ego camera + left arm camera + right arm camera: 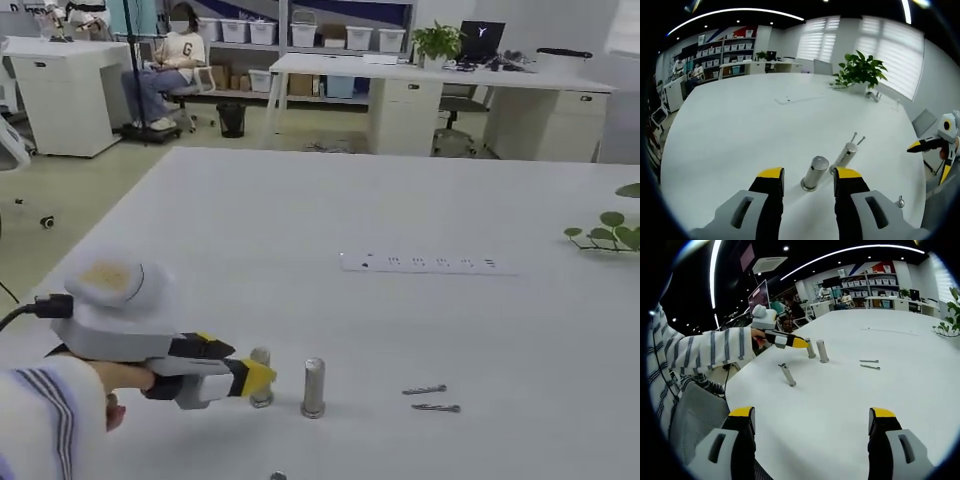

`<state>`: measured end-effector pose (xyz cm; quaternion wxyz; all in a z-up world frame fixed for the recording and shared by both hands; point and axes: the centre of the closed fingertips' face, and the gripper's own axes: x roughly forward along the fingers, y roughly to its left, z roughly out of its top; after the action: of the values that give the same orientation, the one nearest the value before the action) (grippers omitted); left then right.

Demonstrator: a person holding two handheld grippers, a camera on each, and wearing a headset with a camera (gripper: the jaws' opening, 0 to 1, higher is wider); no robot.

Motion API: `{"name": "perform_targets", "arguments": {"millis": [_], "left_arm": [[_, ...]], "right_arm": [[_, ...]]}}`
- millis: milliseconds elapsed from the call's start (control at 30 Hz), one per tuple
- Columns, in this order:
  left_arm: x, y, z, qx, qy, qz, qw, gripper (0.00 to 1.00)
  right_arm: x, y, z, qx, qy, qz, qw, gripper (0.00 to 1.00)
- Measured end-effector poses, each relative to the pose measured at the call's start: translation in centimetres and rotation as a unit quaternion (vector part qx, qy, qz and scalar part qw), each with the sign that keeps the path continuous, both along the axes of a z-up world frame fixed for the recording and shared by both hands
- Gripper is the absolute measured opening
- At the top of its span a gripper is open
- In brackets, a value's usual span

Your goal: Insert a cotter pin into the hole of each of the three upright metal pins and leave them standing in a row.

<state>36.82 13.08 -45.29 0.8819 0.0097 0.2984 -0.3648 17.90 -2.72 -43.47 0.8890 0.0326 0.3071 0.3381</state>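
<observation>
While left gripper [809,175] has its jaws apart either side of the nearest upright pin [261,360], I see no contact, so it's gripping nothing. Second upright pin [313,387] stands just beside the first on the worktop [420,330]. Third pin [787,375] sits nearer the person; can't tell if it's upright or already carries a cotter pin. Two loose cotter pins [425,390] lie flat, side by side, right of the second pin. Right gripper [812,412] is wide open and empty, above bare worktop.

Handling guess: the pins look like solid polished metal. That means stiff, dense and slick on the barrel, and with that small flanged foot they'd tip easily. Clamp mid-barrel, square to the axis, and keep the top clear; the hole is too small to see from here. The cotter pins look like thin, light wire, awkward to lift off a flat surface. Take one by its head end with the legs pointing forward, and squeeze lightly so it doesn't bend or skate away.
</observation>
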Motion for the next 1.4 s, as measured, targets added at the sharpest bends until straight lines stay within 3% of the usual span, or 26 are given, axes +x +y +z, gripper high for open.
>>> {"name": "perform_targets", "arguments": {"millis": [67,133,467,567,867,1000,1067,1167,1367,1400], "left_arm": [[0.1,-0.3,-0.2,-0.002,0.001,0.001,1.0,0.32],[0.2,-0.8,-0.2,-0.018,0.008,0.008,0.9998,0.29],[0.5,-1.5,-1.2,0.001,0.0,0.0,1.0,0.19],[0.4,-2.0,-1.0,0.01,-0.02,-0.022,0.9995,0.14],[0.7,-1.8,-0.9,0.042,-0.056,-0.035,0.9969,0.1],[0.8,-1.4,-0.8,0.028,-0.039,-0.017,0.9987,0.1],[0.7,-1.0,-0.7,0.034,-0.039,-0.015,0.9985,0.1],[0.6,-0.2,0.0,0.028,-0.035,-0.002,0.999,0.1],[0.4,1.3,2.4,0.026,-0.056,0.015,0.998,0.1],[0.3,1.3,3.5,0.006,-0.059,0.032,0.9977,0.1]], "right_arm": [[0.0,0.0,0.0,0.0,0.001,0.0,1.0,0.93],[-0.1,-0.1,0.0,0.0,0.003,-0.001,1.0,0.92],[-0.6,-0.6,-0.3,0.004,0.008,-0.006,0.9999,0.92],[-1.1,-0.7,-0.6,0.0,0.013,-0.002,0.9999,0.92],[-1.1,-0.7,-0.5,0.004,0.01,-0.005,0.9999,0.91],[-1.1,-0.6,-0.4,0.003,0.007,-0.004,1.0,0.91],[-1.2,-0.6,-0.3,0.004,0.006,-0.004,1.0,0.9],[-1.1,-0.7,-0.2,0.008,0.006,-0.011,0.9999,0.9],[-1.0,-0.6,0.3,0.013,-0.001,-0.012,0.9998,0.89],[-0.9,-0.6,0.5,0.017,-0.005,-0.014,0.9997,0.89]]}}
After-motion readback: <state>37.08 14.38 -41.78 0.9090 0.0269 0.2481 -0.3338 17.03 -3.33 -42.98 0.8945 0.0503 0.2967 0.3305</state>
